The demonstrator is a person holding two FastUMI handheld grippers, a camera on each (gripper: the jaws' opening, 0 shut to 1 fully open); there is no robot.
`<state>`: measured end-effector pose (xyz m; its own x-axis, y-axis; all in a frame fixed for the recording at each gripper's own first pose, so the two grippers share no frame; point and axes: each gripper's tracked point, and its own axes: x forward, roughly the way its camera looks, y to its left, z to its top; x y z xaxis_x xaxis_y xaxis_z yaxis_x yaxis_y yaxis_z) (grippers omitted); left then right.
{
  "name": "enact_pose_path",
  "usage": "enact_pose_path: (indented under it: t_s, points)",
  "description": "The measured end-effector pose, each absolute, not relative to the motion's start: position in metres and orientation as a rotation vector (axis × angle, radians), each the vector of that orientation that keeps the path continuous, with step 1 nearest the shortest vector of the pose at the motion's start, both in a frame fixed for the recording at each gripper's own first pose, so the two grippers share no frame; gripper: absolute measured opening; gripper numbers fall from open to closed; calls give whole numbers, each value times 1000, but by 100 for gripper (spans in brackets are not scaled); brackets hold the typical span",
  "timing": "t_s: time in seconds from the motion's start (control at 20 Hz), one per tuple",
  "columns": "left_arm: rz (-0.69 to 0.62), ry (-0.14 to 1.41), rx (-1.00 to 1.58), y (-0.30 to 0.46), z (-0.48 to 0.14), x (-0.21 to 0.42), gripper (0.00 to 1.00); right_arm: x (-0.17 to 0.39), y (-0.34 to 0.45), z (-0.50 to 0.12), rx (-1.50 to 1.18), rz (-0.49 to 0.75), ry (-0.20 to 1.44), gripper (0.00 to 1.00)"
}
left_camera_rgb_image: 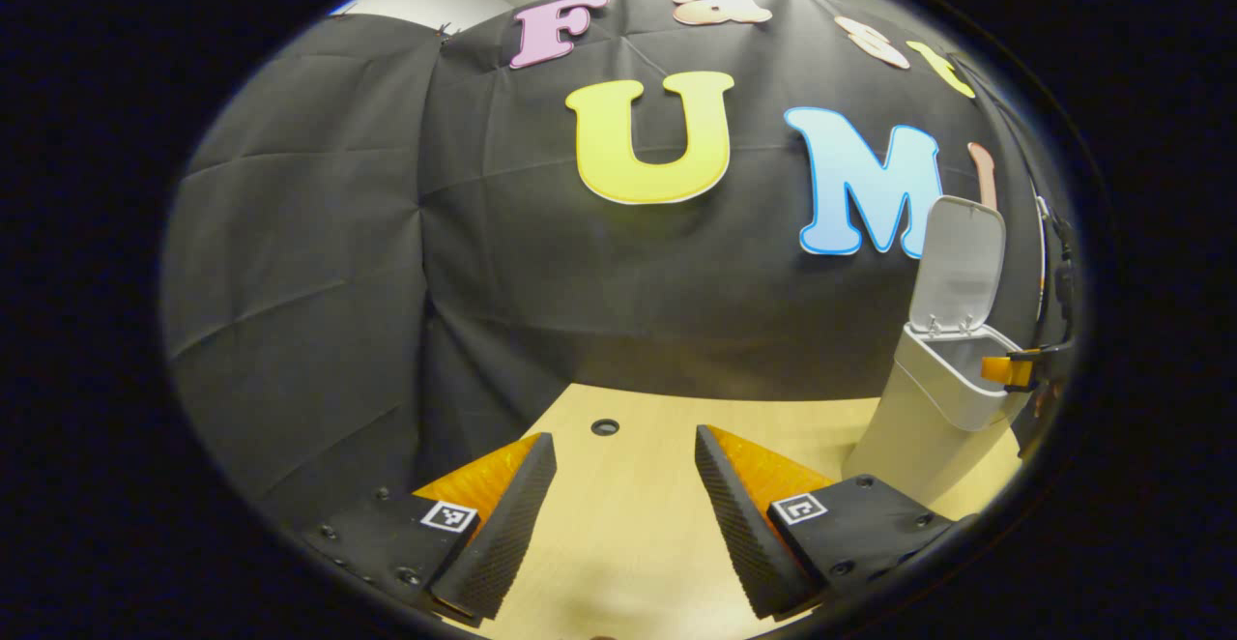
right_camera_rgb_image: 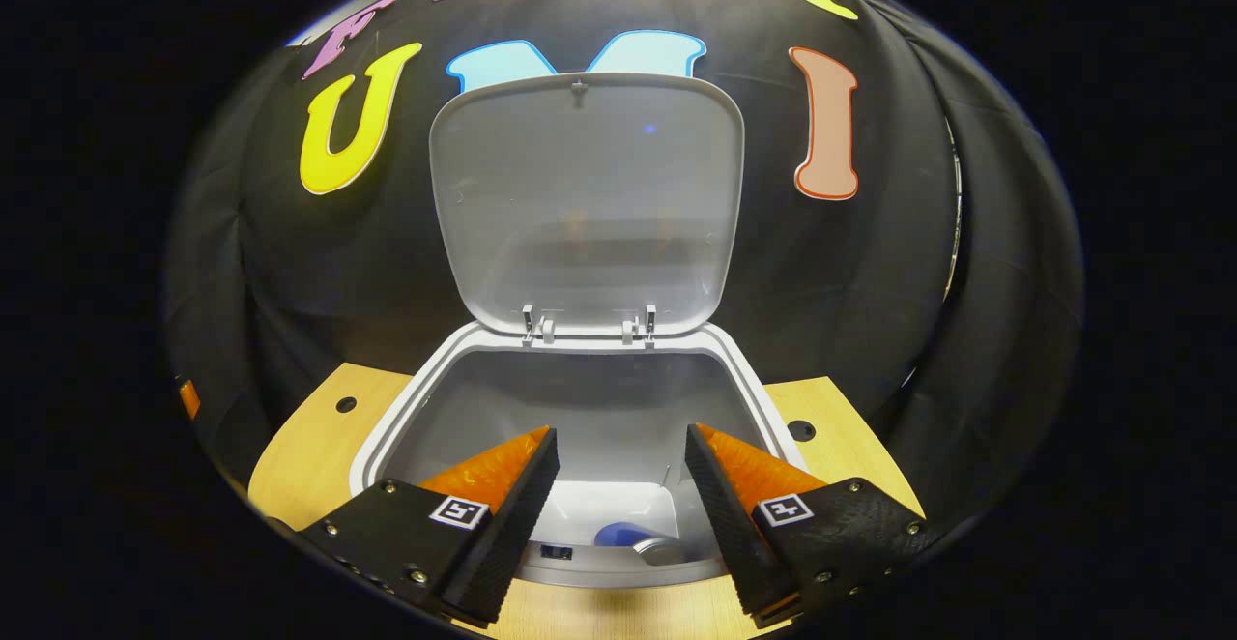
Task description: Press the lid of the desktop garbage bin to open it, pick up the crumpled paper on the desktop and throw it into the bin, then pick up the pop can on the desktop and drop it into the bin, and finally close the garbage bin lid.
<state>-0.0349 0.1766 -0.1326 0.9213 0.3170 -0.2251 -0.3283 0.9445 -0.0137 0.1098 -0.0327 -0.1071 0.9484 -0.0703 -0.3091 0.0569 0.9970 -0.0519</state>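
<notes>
In the right gripper view, my right gripper [right_camera_rgb_image: 618,495] hangs just over the front edge of the bin [right_camera_rgb_image: 387,427], its fingers spread wide apart with nothing between them. Looking down between them, I see into the open bin: at the bottom, close to the front wall, lies the pop can [right_camera_rgb_image: 643,538], on its side as far as I can tell, blue with a silvery end. The rest of the bin's inside that I can see is pale bare wall; I cannot make out the crumpled paper from here. Past the opening, the lid [right_camera_rgb_image: 589,205] stands upright on its two hinges at the back rim, its inner face toward me. The wooden table [right_camera_rgb_image: 309,447] shows on either side of the bin, with a small round hole [right_camera_rgb_image: 346,404] on the left and another on the right.

In the left gripper view, my left gripper [left_camera_rgb_image: 623,514] is low over the table [left_camera_rgb_image: 628,524], also released, fingers well apart and empty, bare wood between them. A little farther on is a small round hole [left_camera_rgb_image: 605,426] in the tabletop. Off to the right stands the bin [left_camera_rgb_image: 918,427], lid [left_camera_rgb_image: 957,263] raised, and the tip of my right gripper [left_camera_rgb_image: 1005,369] sits just at its open rim.
</notes>
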Motion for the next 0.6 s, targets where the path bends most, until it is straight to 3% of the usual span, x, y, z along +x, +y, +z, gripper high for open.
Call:
enact_pose_path:
  t_s: [0.6]
  points:
    - [337, 223, -38, 175, -132, -39, 95, 110, -33, -106, -42, -66, 295, 86]
